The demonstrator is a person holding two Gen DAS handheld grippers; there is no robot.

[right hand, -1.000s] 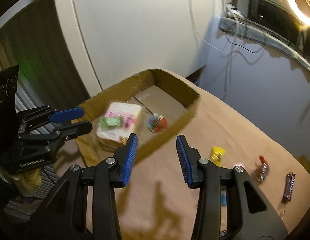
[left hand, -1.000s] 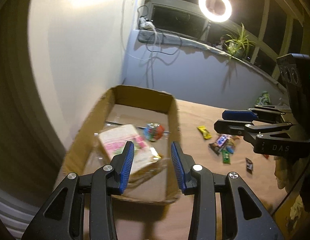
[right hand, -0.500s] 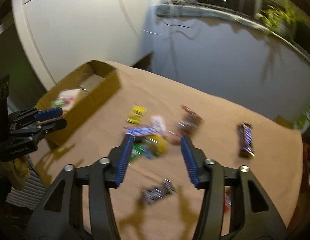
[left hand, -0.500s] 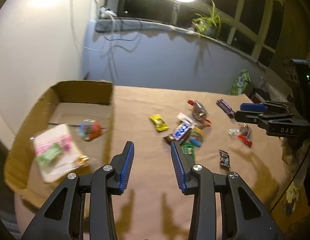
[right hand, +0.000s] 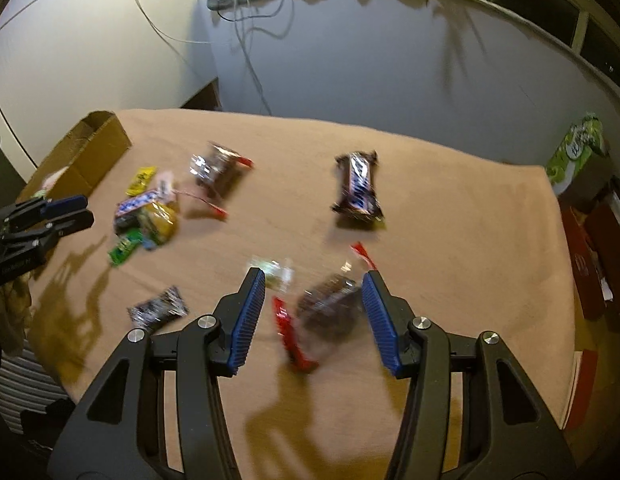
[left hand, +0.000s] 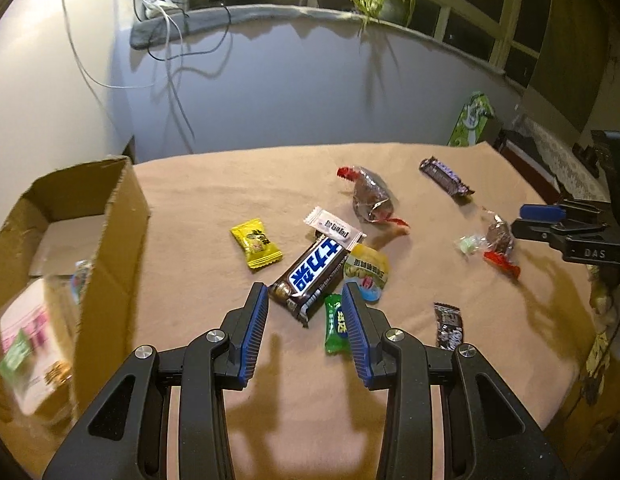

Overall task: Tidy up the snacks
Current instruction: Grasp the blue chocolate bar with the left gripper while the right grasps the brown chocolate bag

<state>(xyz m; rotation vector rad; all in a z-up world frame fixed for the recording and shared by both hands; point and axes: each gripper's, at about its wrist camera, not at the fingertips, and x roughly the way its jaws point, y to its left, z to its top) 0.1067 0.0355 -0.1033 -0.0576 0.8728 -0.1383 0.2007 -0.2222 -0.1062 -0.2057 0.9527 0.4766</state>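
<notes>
- While a second earlier both wrist views had faced the cardboard box [left hand: 69, 232], both had since swung over to the loose snacks on the tan-covered counter [left hand: 213, 184]; judged: a drop-off was finished and the next pick was starting.
- Left gripper [left hand: 305, 330]: fingers spread apart, holding nothing, hovering above the near end of the brown-and-blue chocolate bar [left hand: 312, 276], with the green candy [left hand: 336, 323] just beside the right finger.
- Right gripper [right hand: 313, 318]: fingers wide apart, empty, straddling a brown sweet in clear wrap with red twisted ends [right hand: 330, 308]; blur hid whether anything touched.
- Box sat at the counter's left edge and held a pink-and-white packet [left hand: 27, 332], a small green piece on top, and other items too smeared to name.
- Still out on the counter: yellow candy [left hand: 255, 244], white sachet [left hand: 334, 229], yellow-green pouch [left hand: 368, 270], larger red-ended wrapped sweet [left hand: 370, 200], dark bar at the far side [left hand: 446, 176], small black sachet [left hand: 449, 326].
- Judgement: most of the sorting remained; each gripper appeared to have its own target.
</notes>
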